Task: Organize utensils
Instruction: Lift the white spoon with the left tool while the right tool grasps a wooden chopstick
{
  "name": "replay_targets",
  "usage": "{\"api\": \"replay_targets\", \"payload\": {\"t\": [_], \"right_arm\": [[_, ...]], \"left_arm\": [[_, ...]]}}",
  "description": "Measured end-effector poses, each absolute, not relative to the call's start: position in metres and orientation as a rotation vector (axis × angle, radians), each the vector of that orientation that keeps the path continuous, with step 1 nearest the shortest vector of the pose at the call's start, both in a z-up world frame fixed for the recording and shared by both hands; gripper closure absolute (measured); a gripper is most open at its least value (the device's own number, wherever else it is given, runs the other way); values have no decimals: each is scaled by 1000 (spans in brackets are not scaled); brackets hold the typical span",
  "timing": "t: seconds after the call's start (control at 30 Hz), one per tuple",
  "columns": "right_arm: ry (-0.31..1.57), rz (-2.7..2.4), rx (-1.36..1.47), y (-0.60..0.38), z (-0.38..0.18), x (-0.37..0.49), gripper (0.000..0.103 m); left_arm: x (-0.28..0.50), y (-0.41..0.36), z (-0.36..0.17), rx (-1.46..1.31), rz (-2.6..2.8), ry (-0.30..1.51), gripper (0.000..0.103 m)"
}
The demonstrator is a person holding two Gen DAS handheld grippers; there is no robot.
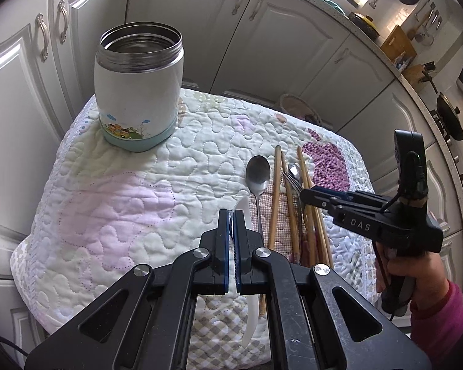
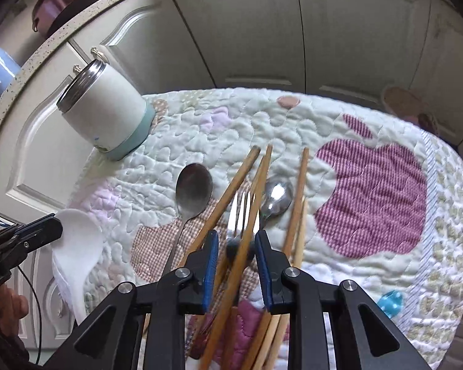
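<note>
A quilted tabletop (image 1: 123,185) carries an open steel-rimmed jar (image 1: 139,89) at its far left corner — and, well apart, two metal spoons (image 1: 257,172), a fork (image 2: 240,212) and wooden chopsticks (image 1: 274,197) lying bunched together.

Cream panelled cabinets (image 1: 293,30) under a speckled countertop (image 1: 395,71) (window daylight above).

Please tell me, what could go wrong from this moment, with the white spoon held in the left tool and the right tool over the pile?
1. The left tool pinches the white spoon on its thin edge; it may slip or twist out on the way to the steel jar.
2. The right tool is open around a fork and crossed chopsticks; closing may catch several or scatter them.
3. The jar stands near the quilt edge; a bump could tip it.
</note>
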State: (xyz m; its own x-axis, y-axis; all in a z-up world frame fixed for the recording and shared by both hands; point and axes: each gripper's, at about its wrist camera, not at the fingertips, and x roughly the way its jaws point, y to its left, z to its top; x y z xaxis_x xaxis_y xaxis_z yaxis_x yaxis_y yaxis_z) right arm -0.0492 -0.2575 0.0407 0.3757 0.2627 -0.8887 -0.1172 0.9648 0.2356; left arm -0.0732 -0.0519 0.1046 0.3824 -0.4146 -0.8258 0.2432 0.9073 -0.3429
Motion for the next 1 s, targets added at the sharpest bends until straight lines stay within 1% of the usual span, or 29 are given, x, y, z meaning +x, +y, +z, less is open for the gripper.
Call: {"api": "replay_targets", "payload": {"t": [0.1, 0.23, 0.27, 0.3, 0.4, 0.6, 0.83, 1.0], "right_arm": [[1169, 227, 128, -259, 41, -43, 80], [1193, 204, 119, -256, 28, -31, 81], [1188, 206, 125, -257, 27, -30, 86], [1175, 207, 131, -257, 28, -31, 95], [1146, 232, 132, -257, 38, -37, 96], [1075, 301, 162, -257, 75, -54, 97], [932, 398, 140, -235, 149, -61, 97], [870, 439, 102, -213, 187, -46, 97]], "left_arm": [[-72, -51, 105, -183, -421, 1101, 102], [-73, -52, 106, -184, -420, 1103, 102], [-72, -52, 106, -184, -419, 1103, 102], [-72, -50, 107, -184, -416, 1103, 102], [-71, -47, 108, -185, -408, 1100, 102], [-67, -41, 119, -212, -409, 1079, 102], [-53, -27, 162, -216, -387, 997, 102], [-32, -18, 190, -224, -352, 946, 102]]}}
